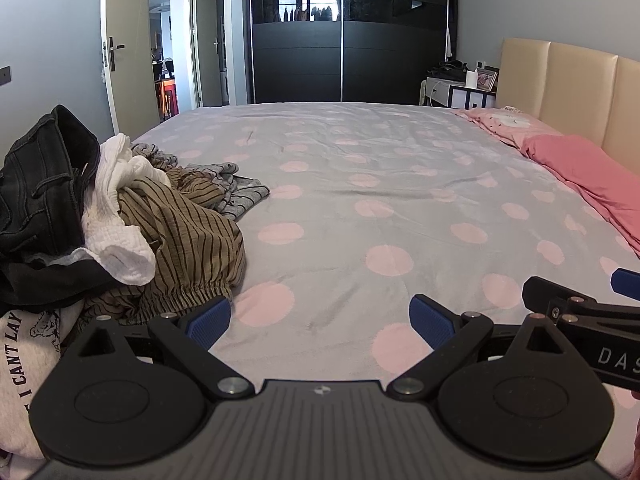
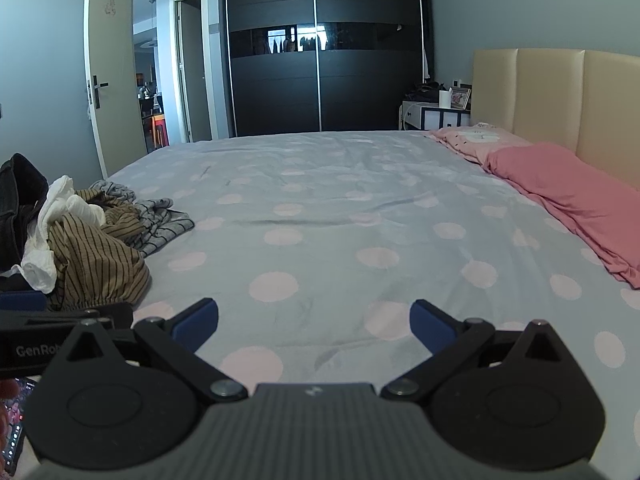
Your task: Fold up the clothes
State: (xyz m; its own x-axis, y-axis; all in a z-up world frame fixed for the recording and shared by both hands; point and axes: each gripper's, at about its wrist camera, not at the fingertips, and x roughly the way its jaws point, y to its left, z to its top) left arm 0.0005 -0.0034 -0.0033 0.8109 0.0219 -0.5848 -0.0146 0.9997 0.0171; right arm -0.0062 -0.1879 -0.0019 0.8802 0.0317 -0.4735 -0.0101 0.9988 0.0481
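Note:
A heap of unfolded clothes lies at the left of the bed: dark jeans (image 1: pixel 44 192), a white garment (image 1: pixel 116 208), a brown striped garment (image 1: pixel 188 236), a grey striped top (image 1: pixel 236 188) and a grey printed shirt (image 1: pixel 24 364). The same brown striped garment (image 2: pixel 96 260) shows in the right wrist view. My left gripper (image 1: pixel 320 320) is open over the bedsheet, just right of the heap, nothing between its blue pads. My right gripper (image 2: pixel 314 326) is open too, empty, further right. The right gripper's fingers (image 1: pixel 568 304) show at the left wrist view's right edge.
The bed (image 1: pixel 360 184) has a grey sheet with pink dots. Pink pillows (image 1: pixel 580 168) lie along a beige headboard (image 1: pixel 560 84) on the right. A black wardrobe (image 1: pixel 348 32), an open door (image 1: pixel 124 40) and a bedside table (image 1: pixel 456 92) stand beyond. A phone (image 2: pixel 14 420) lies at lower left.

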